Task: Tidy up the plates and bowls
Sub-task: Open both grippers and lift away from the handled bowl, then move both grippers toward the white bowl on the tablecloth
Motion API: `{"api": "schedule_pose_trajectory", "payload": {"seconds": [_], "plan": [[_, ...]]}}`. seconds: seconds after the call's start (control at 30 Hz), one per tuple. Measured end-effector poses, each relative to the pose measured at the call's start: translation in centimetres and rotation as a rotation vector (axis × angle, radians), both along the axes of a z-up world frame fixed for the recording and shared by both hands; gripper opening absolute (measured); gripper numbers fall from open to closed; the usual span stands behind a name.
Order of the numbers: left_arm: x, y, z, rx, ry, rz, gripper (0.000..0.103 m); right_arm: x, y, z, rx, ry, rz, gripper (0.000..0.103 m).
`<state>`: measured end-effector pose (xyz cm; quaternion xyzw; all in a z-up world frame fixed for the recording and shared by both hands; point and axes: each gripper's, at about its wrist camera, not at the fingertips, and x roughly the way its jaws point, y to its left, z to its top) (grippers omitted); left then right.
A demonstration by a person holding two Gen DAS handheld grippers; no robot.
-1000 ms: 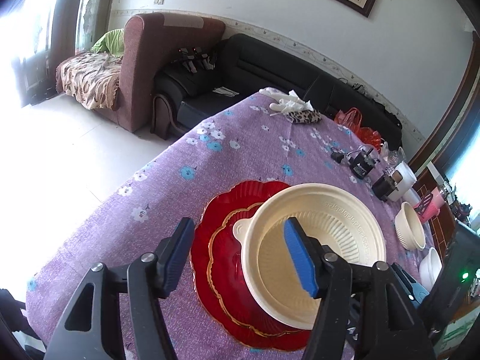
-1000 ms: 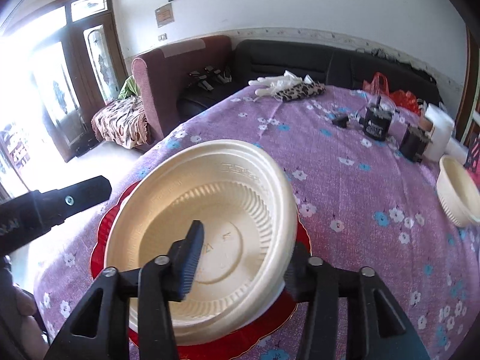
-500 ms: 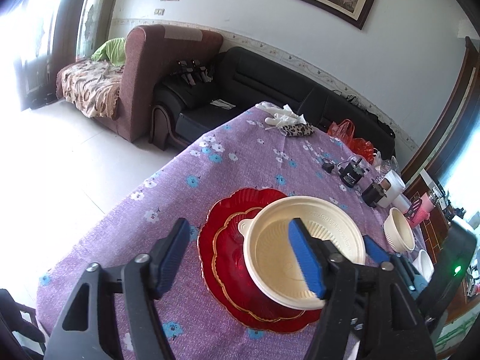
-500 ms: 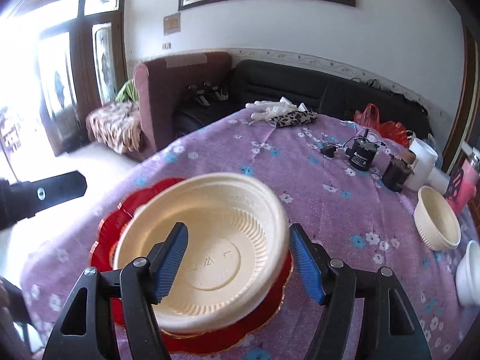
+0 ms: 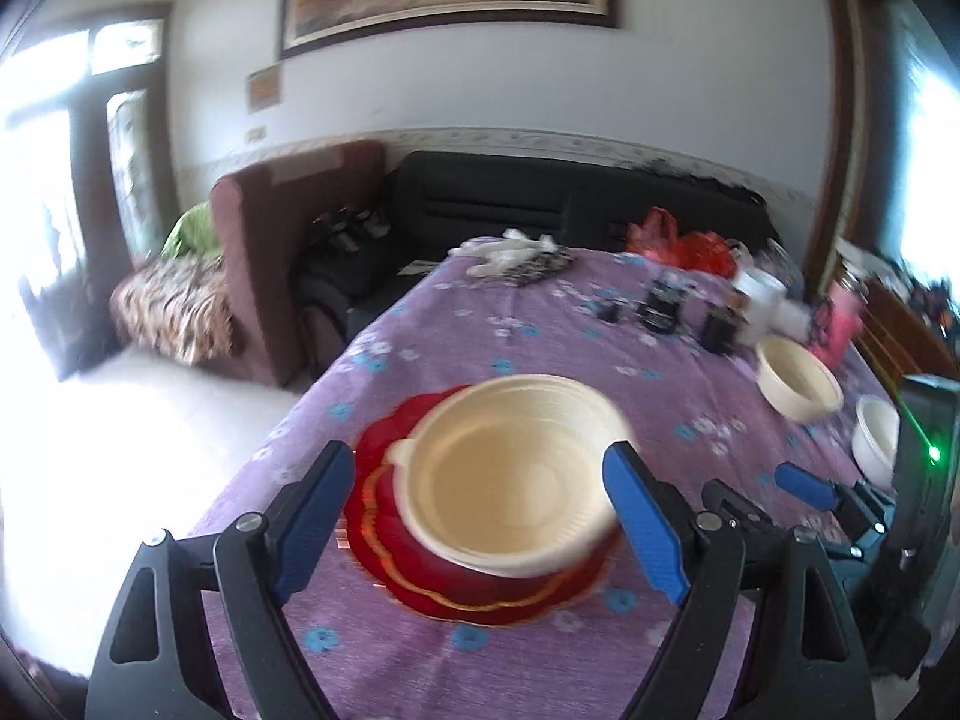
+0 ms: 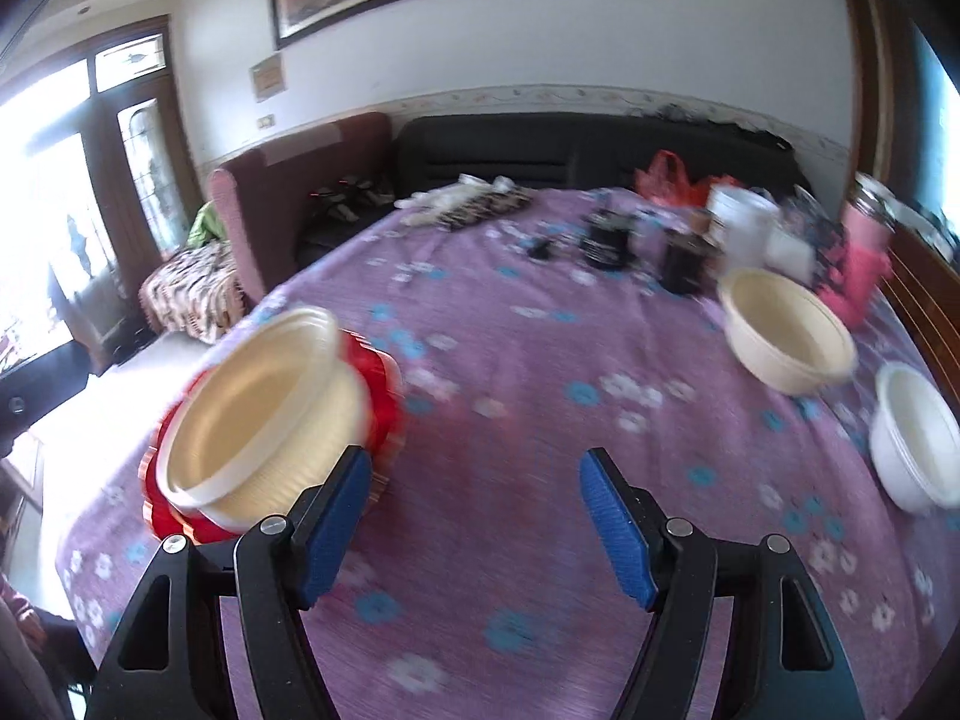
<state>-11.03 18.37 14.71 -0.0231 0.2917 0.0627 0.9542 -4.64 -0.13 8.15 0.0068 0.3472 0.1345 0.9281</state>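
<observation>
In the left wrist view, the left gripper (image 5: pixel 480 522) is hovering with its blue fingers (image 5: pixel 312 516) spread wide and holding nothing. Between them the cream bowl (image 5: pixel 510 474) is sitting on the red plates (image 5: pixel 384 516), on the purple tablecloth (image 5: pixel 540 330).

In the right wrist view, the right gripper (image 6: pixel 474 528) is also standing wide apart and empty, above bare cloth. The cream bowl (image 6: pixel 258 414) is lying to its left on the red plates (image 6: pixel 378 396). A second cream bowl (image 6: pixel 786 330) and a white bowl (image 6: pixel 918 438) are waiting at the right, well apart from the stack.

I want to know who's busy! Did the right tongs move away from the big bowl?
Yes. The right tongs let go and swung right; the big bowl on the red plates now sits left of them.
</observation>
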Motion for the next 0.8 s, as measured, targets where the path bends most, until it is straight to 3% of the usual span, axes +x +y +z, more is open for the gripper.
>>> {"api": "schedule_pose_trajectory", "payload": {"seconds": [0.27,0.5,0.7,0.8], "plan": [[0.8,-6.8,-0.3,0.075,0.032,-0.117,0.085,-1.0,-8.9,-1.1,0.023,0.024,-0.130,0.076],[2.0,-11.5,-1.1,0.021,0.090,-0.241,0.085,-2.6,-17.6,-1.6,0.047,0.030,-0.276,0.076],[2.7,-15.4,-2.9,0.000,0.154,-0.329,0.085,-3.4,-27.8,-1.6,0.095,0.033,-0.486,0.076],[3.1,-16.6,-3.8,-0.002,0.183,-0.342,0.085,-2.7,-33.5,-1.3,0.191,0.029,-0.631,0.076]]}}
